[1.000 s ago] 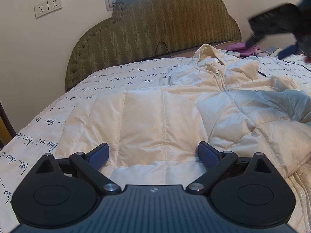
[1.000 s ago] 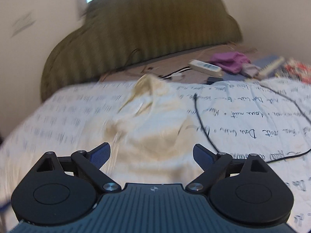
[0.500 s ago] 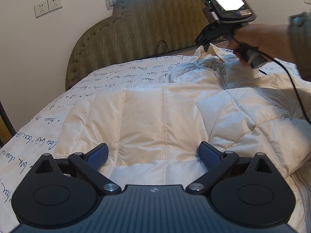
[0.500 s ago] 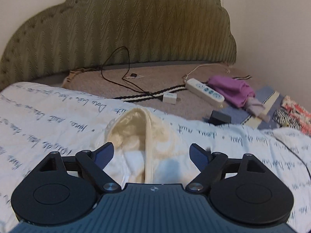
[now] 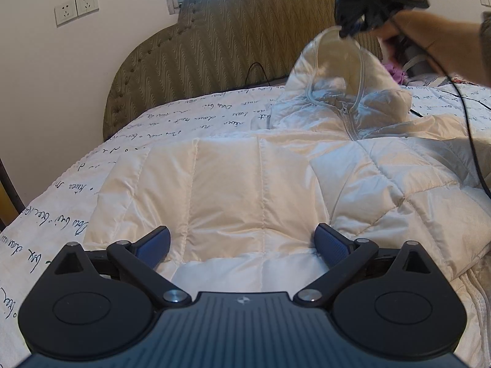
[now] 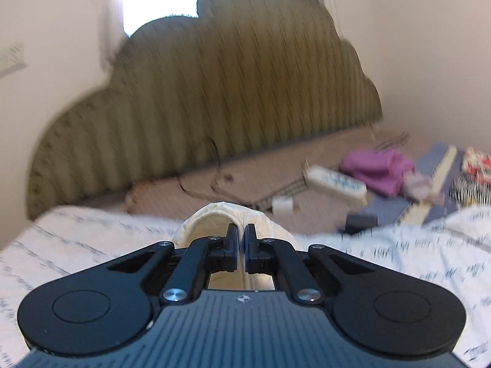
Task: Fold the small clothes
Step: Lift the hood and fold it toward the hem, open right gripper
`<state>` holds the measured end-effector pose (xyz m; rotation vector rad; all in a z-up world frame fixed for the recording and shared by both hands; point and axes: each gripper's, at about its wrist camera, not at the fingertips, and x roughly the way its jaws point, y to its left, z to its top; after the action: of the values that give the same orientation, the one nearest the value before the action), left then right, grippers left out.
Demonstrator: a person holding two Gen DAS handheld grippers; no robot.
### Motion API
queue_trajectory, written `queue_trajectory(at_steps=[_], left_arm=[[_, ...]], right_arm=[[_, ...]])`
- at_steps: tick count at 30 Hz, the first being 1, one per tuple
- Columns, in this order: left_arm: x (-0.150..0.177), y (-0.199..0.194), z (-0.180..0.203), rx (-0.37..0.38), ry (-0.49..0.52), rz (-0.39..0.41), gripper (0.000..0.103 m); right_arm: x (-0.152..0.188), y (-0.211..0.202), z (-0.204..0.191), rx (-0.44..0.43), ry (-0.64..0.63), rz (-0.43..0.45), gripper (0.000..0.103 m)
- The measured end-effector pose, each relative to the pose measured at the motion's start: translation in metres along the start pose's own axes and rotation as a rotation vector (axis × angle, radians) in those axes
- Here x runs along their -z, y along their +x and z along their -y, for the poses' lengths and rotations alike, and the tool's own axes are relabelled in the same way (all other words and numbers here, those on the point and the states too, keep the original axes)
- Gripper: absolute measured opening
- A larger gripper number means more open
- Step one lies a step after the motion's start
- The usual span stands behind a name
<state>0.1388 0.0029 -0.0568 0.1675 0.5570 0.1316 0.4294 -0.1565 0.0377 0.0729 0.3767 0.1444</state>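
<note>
Two grippers: right gripper (image 6: 241,245) pinched on hood (image 5: 337,58) of cream quilted puffer jacket (image 5: 254,190), upper right of frame; left gripper (image 5: 242,240) wide open, empty, above jacket.

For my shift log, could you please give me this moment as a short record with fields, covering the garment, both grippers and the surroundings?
garment: white puffer jacket, spread front-up on the bed, zip closed at the collar
hood: hood lifted off the bed by its rim
right gripper: right gripper, fingers closed on the hood rim
left gripper: left gripper, fingers wide apart low over the jacket's lower part, holding nothing
surface: bedsheet, white with handwriting print
behind: green padded headboard
clutter: power strip and purple cloth beyond the sheet
</note>
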Motion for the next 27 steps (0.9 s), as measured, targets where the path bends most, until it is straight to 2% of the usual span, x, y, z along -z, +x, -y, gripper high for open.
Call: queue_trajectory(at_steps=[5,10,14,18,21,27], left_arm=[[0.0,-0.001,-0.003,0.009,-0.015,-0.001,0.101],[-0.002,-0.007,-0.013,0.02,-0.063,0.024,0.101],[-0.007,-0.024,-0.026,-0.012,-0.114,0.124,0.101],[-0.012,-0.037,-0.041,-0.097,-0.178,0.195,0.101],[-0.013,-0.033,-0.052,-0.15,-0.24,0.179,0.101],[-0.011,-0.02,-0.07,-0.095,-0.335,0.079,0.101]], right_arm=[[-0.017,-0.077,-0.004,-0.072,-0.05,0.096,0.005],[-0.02,-0.163,-0.011,-0.142,-0.131,0.177,0.005],[-0.01,-0.226,-0.011,-0.19,-0.163,0.199,0.005],[0.011,-0.282,-0.013,-0.206,-0.207,0.208,0.005],[0.028,-0.312,-0.013,-0.22,-0.218,0.205,0.005],[0.06,-0.35,-0.012,-0.226,-0.22,0.207,0.005]])
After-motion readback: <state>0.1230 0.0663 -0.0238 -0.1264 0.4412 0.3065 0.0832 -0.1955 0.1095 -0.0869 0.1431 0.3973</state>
